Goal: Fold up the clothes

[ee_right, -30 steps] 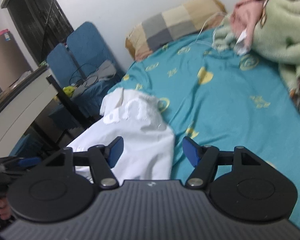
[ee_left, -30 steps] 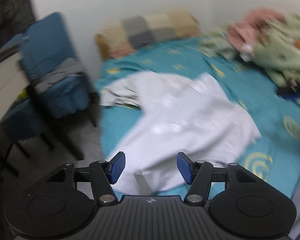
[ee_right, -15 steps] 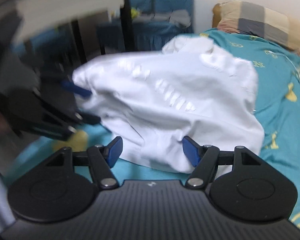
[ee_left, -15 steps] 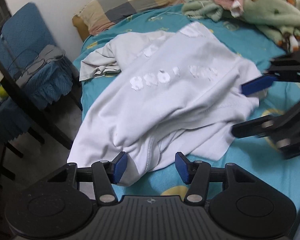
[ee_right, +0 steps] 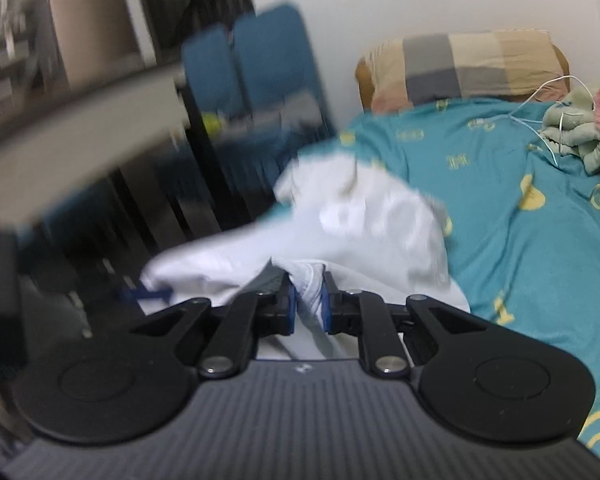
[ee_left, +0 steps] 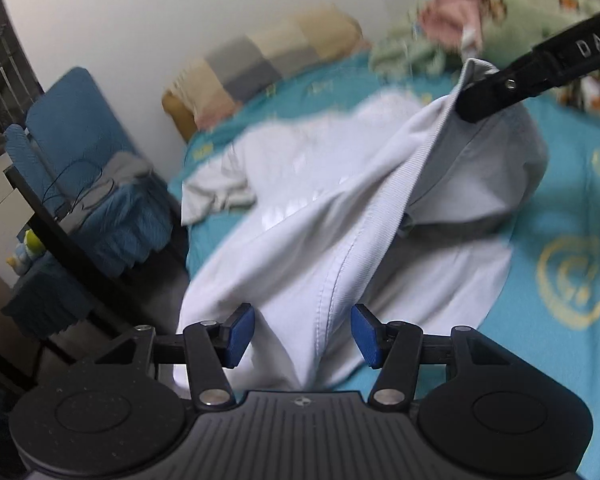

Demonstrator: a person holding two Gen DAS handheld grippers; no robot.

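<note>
A white sweatshirt (ee_left: 340,208) lies crumpled on the teal bed sheet (ee_left: 572,208). My left gripper (ee_left: 302,336) is open, its blue pads on either side of a seamed fold at the garment's near edge. My right gripper (ee_right: 307,300) is shut on a bunched ribbed hem of the same sweatshirt (ee_right: 380,220) and lifts it. In the left wrist view the right gripper's black finger (ee_left: 540,76) shows at the top right, holding the hem up.
A checked pillow (ee_right: 468,64) lies at the head of the bed. Green and pink bedding (ee_left: 512,12) is heaped at the far right. A blue chair (ee_left: 88,176) and a dark table frame (ee_right: 204,184) stand left of the bed. A white cable (ee_right: 540,120) lies on the sheet.
My right gripper has shut on the sweatshirt's hem and raised it. My left gripper has moved in so the near fold sits between its open pads.
</note>
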